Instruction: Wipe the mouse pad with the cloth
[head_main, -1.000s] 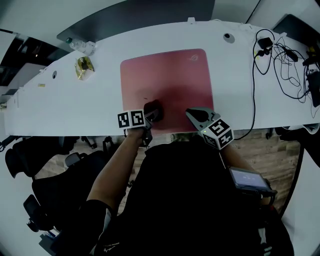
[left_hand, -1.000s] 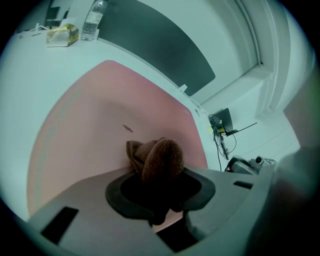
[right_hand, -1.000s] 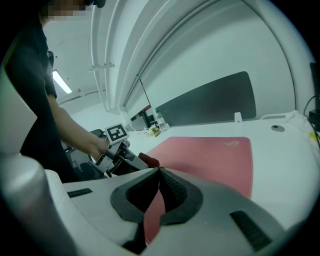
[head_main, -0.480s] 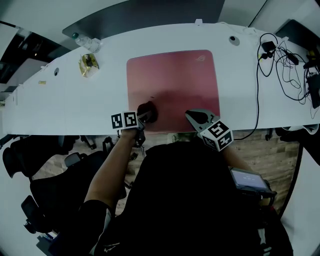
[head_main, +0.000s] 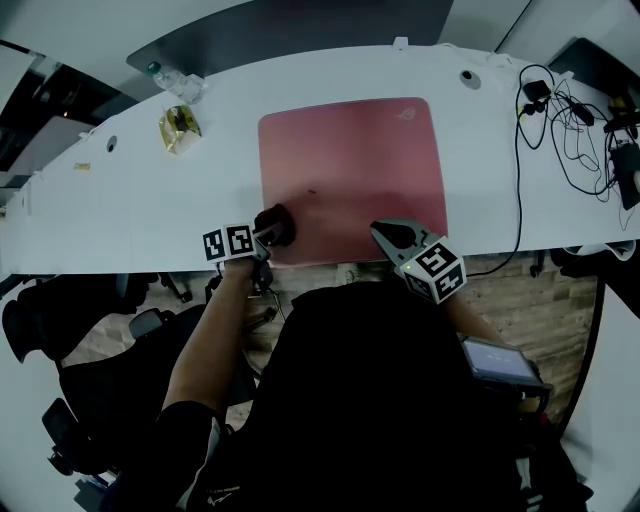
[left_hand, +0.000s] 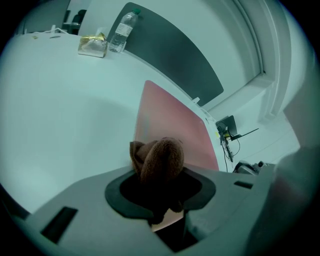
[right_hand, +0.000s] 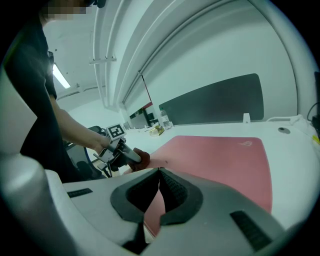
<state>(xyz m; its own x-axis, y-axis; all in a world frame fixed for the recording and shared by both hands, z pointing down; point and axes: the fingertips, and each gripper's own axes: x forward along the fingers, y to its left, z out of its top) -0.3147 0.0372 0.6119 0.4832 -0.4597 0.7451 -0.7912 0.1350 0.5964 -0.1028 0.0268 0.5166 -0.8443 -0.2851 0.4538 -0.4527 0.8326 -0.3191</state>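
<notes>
The left hand-held gripper (head_main: 266, 234) has slid the brown cloth (head_main: 277, 224), clamped in its jaws, to the near left corner of the pink mouse pad (head_main: 350, 160). The right hand-held gripper (head_main: 388, 236), jaws together and empty, sits at the pad's near edge, perhaps pinning it to the white surface (head_main: 120, 205). Wiping is mid-stroke; next, press down and sweep back across.

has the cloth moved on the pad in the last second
Yes. The cloth, shut in the left tongs, has slid left along the pad's near edge and now sits at its near left corner.
</notes>
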